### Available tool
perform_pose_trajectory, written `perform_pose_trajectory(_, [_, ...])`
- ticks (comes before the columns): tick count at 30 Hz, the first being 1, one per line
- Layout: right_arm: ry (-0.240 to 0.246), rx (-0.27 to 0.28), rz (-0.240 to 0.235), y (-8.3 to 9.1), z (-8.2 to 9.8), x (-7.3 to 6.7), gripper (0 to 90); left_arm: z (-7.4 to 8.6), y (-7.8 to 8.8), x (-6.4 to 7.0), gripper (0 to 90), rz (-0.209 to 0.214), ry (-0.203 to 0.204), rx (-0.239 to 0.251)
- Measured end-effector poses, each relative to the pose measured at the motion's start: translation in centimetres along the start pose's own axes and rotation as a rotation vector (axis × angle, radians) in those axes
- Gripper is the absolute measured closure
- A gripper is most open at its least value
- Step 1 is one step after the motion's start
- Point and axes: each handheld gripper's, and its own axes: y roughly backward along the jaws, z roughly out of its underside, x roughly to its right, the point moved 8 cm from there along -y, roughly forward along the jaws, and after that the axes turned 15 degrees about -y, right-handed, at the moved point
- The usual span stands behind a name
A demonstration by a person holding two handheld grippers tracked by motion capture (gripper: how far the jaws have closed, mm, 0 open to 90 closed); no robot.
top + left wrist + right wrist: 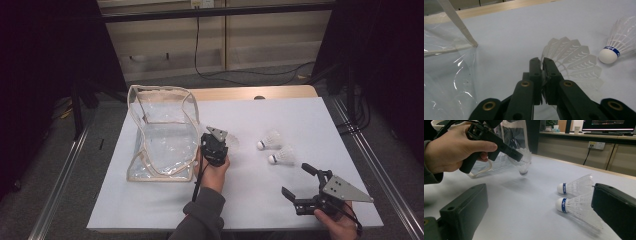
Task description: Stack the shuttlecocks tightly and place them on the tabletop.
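Note:
My left gripper (226, 140) hangs over the middle of the white table top, shut on the feather skirt of a white shuttlecock (232, 140). In the left gripper view the jaws (541, 62) pinch the feather edge and the skirt (574, 62) fans out to the right. The right gripper view shows that shuttlecock (524, 165) held clear of the surface, cork down. Two more shuttlecocks (270, 141) (282, 156) with blue-banded corks lie side by side to the right. My right gripper (296, 179) stands open at the front right, nothing between its jaws.
A clear plastic bag (162, 135) with beige trim stands open on the left part of the table, just left of the left gripper. The white sheet (250, 195) covers the table; a wooden edge (240, 93) shows at the back. Metal rails run along both sides.

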Motion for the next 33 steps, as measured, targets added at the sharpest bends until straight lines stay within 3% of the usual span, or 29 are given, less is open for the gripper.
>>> perform_pose_trajectory(5, [0.002,0.0,0.0,0.0,0.0,0.0,0.4,0.0,0.0,0.0,86.9,0.007,-0.009,-0.006])
perform_pose_trajectory(18, [0.003,0.0,0.0,0.0,0.0,0.1,0.5,0.2,0.3,-0.4,87.1,0.026,-0.08,-0.025])
perform_pose_trajectory(28, [0.007,-0.002,0.0,0.0,0.0,0.0,0.4,0.5,0.5,-1.3,87.9,-0.032,-0.11,-0.075])
perform_pose_trajectory(33, [0.007,-0.002,0.001,0.0,0.0,0.0,0.4,0.8,0.1,-1.1,87.9,-0.022,-0.115,-0.102])
